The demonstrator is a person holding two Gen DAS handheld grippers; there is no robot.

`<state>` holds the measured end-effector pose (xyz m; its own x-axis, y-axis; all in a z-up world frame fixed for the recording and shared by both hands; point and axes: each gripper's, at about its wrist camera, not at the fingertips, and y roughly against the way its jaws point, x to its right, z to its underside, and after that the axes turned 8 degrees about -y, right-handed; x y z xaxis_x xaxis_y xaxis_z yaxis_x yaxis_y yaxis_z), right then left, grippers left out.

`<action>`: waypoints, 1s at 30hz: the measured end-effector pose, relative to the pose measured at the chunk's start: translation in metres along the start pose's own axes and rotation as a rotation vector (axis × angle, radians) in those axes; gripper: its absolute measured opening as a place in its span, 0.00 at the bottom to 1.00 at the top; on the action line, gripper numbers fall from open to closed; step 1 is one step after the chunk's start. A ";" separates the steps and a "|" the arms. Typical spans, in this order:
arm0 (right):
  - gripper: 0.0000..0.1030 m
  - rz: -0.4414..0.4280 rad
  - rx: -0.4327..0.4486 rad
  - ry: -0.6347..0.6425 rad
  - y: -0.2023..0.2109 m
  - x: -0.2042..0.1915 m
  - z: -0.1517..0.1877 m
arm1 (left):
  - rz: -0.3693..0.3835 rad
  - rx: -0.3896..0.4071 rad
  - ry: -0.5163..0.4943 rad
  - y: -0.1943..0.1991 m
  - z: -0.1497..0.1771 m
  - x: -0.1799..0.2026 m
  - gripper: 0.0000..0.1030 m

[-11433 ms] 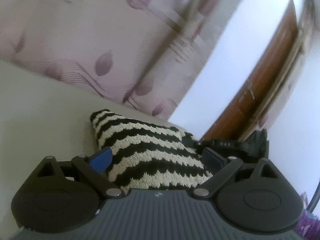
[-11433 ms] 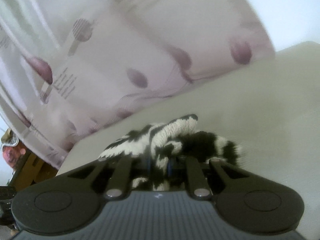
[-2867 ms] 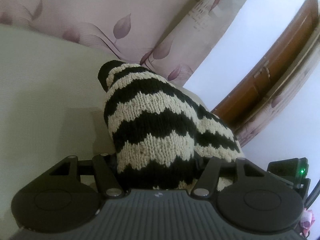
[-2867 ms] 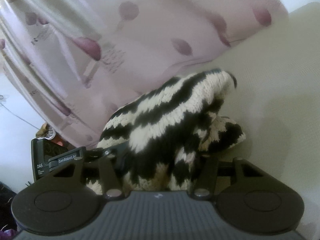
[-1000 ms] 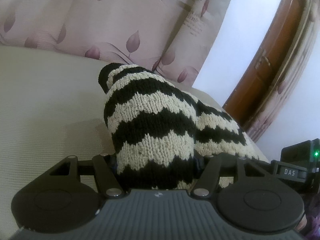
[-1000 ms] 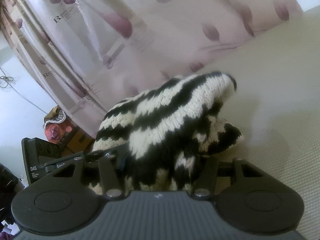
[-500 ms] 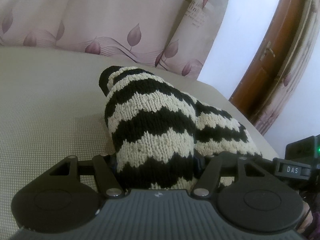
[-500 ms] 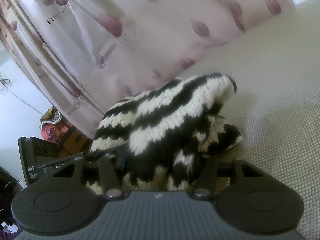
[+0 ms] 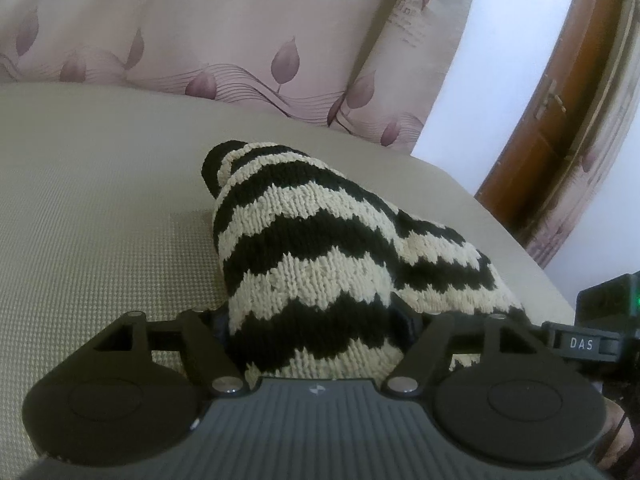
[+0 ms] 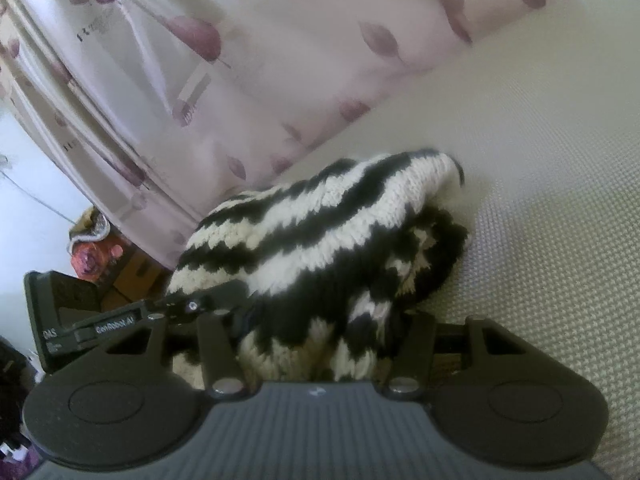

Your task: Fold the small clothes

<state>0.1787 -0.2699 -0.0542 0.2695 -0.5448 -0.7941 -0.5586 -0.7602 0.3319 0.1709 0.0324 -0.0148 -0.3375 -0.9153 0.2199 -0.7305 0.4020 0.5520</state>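
The left gripper (image 9: 316, 320), jaws just widened, straddled a black-and-cream zigzag knitted garment (image 9: 316, 256) on the beige woven surface (image 9: 100, 220); the right gripper (image 10: 320, 336) clasped its bunched opposite end, fabric stretching lengthwise between both.

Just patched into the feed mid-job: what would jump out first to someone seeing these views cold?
The black-and-cream zigzag knit dominates both views, bunched in a mound on the beige woven surface. It sits between the jaws of the left tool, which have just been opening, and also between those of the right tool. Behind it hangs a pink curtain with purple leaves, and a brown wooden door stands at the right in the left view.
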 end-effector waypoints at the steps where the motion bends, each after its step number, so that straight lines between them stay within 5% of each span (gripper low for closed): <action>1: 0.54 0.010 -0.006 -0.002 -0.001 0.000 0.000 | -0.004 0.003 0.005 0.000 0.001 0.000 0.72; 12: 0.66 0.092 0.035 0.090 -0.001 -0.012 0.009 | -0.123 0.073 -0.034 0.008 0.009 0.011 0.96; 18: 0.67 0.163 0.201 0.239 0.032 -0.046 0.031 | -0.267 0.147 -0.115 0.035 0.007 0.033 1.00; 23: 0.84 0.200 0.368 0.313 0.062 -0.078 0.051 | -0.339 0.201 -0.175 0.055 0.003 0.059 1.00; 30: 0.88 0.267 0.474 0.399 0.081 -0.113 0.071 | -0.479 0.270 -0.304 0.072 -0.002 0.104 1.00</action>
<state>0.0468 -0.2445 0.0263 0.2929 -0.8507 -0.4365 -0.9054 -0.3935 0.1592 0.0844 -0.0334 0.0500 -0.0607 -0.9632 -0.2619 -0.9533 -0.0218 0.3011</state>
